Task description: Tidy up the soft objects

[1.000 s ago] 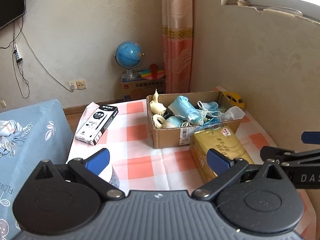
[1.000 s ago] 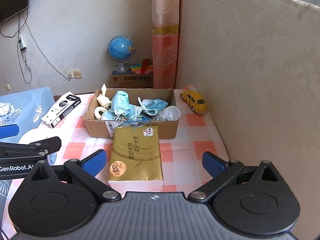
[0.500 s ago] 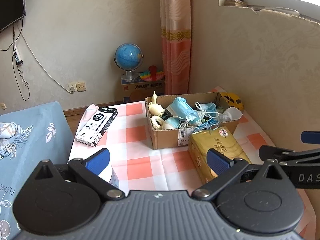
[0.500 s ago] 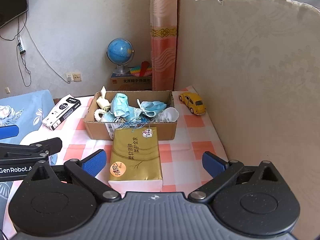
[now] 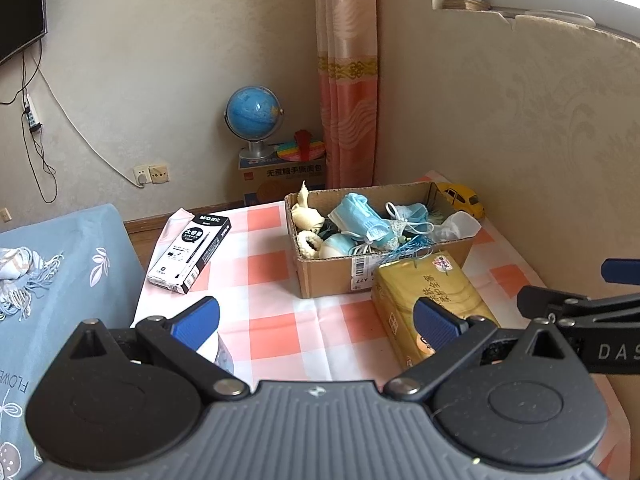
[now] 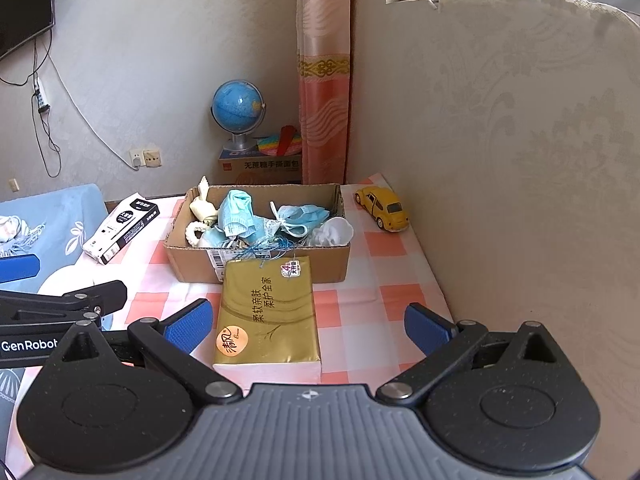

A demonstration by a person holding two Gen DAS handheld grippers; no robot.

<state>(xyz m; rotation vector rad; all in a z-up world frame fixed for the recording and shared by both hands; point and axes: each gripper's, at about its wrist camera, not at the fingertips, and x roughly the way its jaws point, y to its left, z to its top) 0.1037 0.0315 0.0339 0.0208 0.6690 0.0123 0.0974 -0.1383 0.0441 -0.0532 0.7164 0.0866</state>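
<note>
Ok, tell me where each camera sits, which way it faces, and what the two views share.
Left wrist: sits behind the open left claw, facing across the checked table toward the cardboard box and globe; the right claw's linkage enters from the right.
Right wrist: sits behind the open right claw, right of the other, looking over the gold tissue pack at the same box; the left claw's linkage enters from the left.
Shared: box, tissue pack, globe, yellow toy car, black-and-white carton.
</note>
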